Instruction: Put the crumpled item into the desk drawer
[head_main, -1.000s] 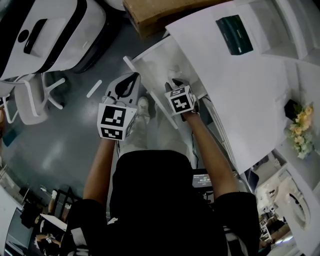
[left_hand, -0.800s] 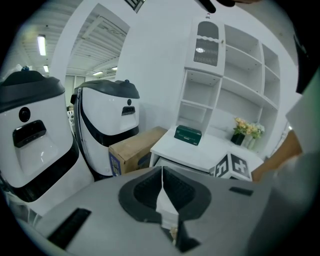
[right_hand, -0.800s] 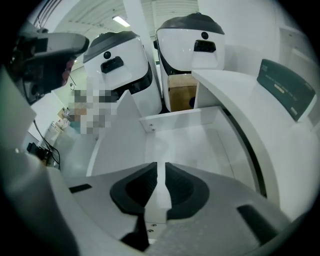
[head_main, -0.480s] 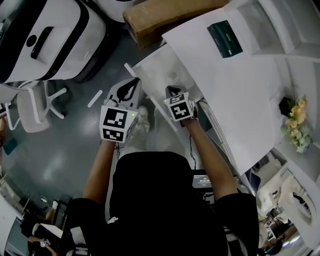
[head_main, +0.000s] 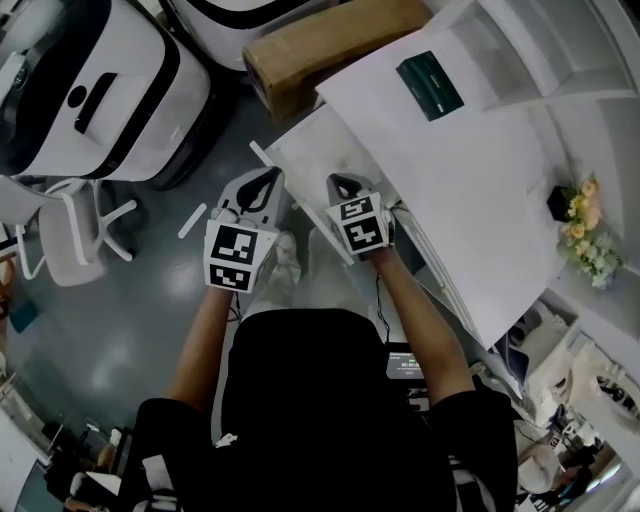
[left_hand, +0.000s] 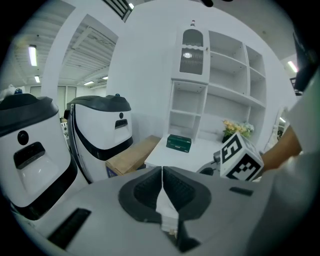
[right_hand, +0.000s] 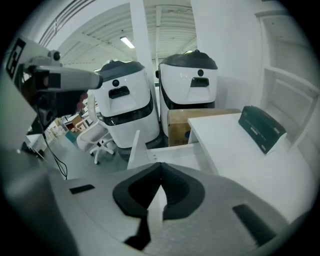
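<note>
Left gripper (head_main: 266, 180): clenched, pads meeting at the tip, nothing pinched. It hangs just outside the front panel of the open drawer (head_main: 300, 150). Drawer lies ahead and right of it. Its long axis runs left-right across both grippers.

Right gripper (head_main: 338, 183): also clenched and empty, over the drawer's near edge, so it's the nearer hand.

Crumpled item: can't pick it out in any view. The drawer interior reads plain white, so it's probably already inside, but that's a guess. If so, the next move is likely pushing the front panel away toward the desk (head_main: 470, 180), which lies right of the right gripper.

Writing: the green box (head_main: 430, 85) on the desk has a label too small to read. The marker cubes show only square patterns.
</note>
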